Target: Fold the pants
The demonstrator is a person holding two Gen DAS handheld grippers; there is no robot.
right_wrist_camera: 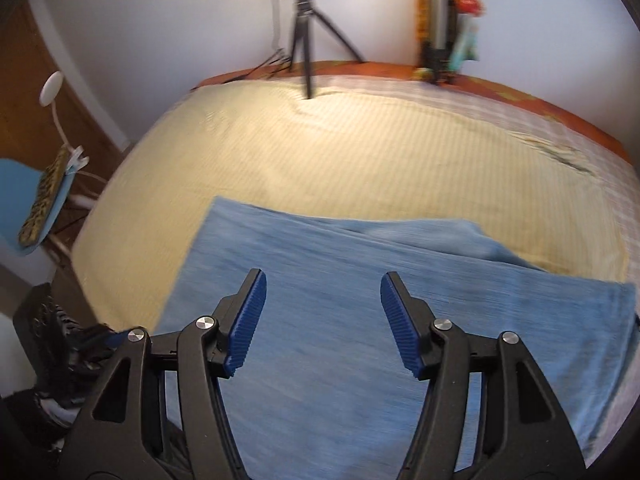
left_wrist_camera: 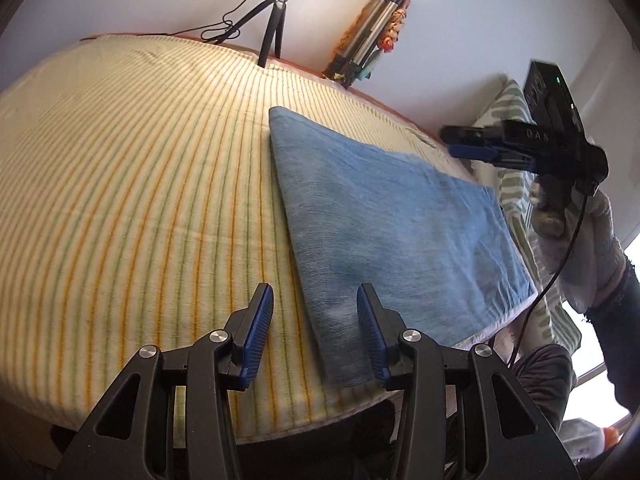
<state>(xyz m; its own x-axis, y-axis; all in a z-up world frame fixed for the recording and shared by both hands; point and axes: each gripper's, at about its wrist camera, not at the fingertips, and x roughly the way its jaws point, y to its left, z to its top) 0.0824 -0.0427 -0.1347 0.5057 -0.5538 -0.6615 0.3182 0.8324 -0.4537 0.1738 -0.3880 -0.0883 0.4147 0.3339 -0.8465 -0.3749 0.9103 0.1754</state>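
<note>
The blue denim pants [left_wrist_camera: 384,216] lie folded flat in a long rectangle on the striped yellow bedspread [left_wrist_camera: 140,168]. My left gripper [left_wrist_camera: 316,296] is open and empty, above the near corner of the pants at the bed's front edge. My right gripper [right_wrist_camera: 324,284] is open and empty, hovering over the pants [right_wrist_camera: 320,280]. The right gripper also shows in the left wrist view [left_wrist_camera: 476,148], held by a gloved hand beyond the far right side of the pants.
A ring light on a black tripod [left_wrist_camera: 276,20] stands at the back of the bed [right_wrist_camera: 360,152]. A folded tripod with coloured cloths [left_wrist_camera: 368,32] leans on the wall. A green patterned pillow [left_wrist_camera: 516,184] lies at right. A blue chair [right_wrist_camera: 32,200] stands left of the bed.
</note>
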